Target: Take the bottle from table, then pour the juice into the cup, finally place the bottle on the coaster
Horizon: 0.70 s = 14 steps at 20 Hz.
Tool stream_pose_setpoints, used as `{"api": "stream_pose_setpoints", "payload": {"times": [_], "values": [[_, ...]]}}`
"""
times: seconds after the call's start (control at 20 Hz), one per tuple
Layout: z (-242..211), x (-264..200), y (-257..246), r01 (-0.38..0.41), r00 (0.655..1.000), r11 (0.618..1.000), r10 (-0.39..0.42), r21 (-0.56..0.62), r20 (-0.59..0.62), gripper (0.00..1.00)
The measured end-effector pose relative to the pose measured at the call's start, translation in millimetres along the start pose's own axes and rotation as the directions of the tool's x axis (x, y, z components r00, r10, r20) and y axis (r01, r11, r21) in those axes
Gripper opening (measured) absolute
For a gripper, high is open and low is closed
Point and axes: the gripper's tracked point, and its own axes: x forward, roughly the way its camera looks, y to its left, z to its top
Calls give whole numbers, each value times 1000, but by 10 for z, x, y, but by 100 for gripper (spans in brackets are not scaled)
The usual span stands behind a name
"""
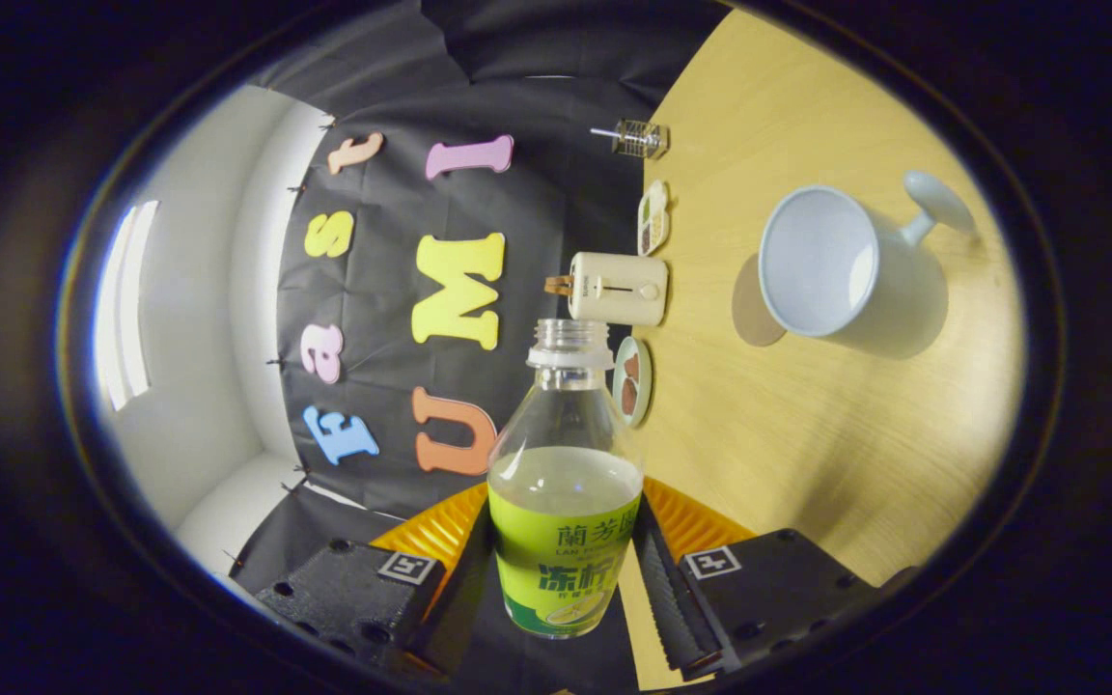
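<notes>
Gripper view: gripper [561,579] clamps the uncapped bottle [564,502], tipped for pouring; next, bring its mouth over the cup [821,261].

My gripper [561,569]: both fingers pressed against the sides of the bottle [564,502], uncapped, pale juice partway up, green label. View rolled sideways. Beyond the bottle, on the wooden table [807,454]: white cup [836,265] with handle, round coaster [752,304] just beside it, cream toaster-like box [617,289], two small dishes [632,379].
</notes>
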Motion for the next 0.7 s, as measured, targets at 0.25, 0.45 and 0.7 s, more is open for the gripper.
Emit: {"api": "stream_pose_setpoints", "payload": {"times": [0.25, 0.45, 0.7], "values": [[103, -92, 78, -72, 997, 992, 69, 100, 30, 78], [148, -102, 84, -93, 995, 985, 88, 148, 41, 78], [200, -126, 87, -119, 993, 974, 112, 194, 48, 78]]}}
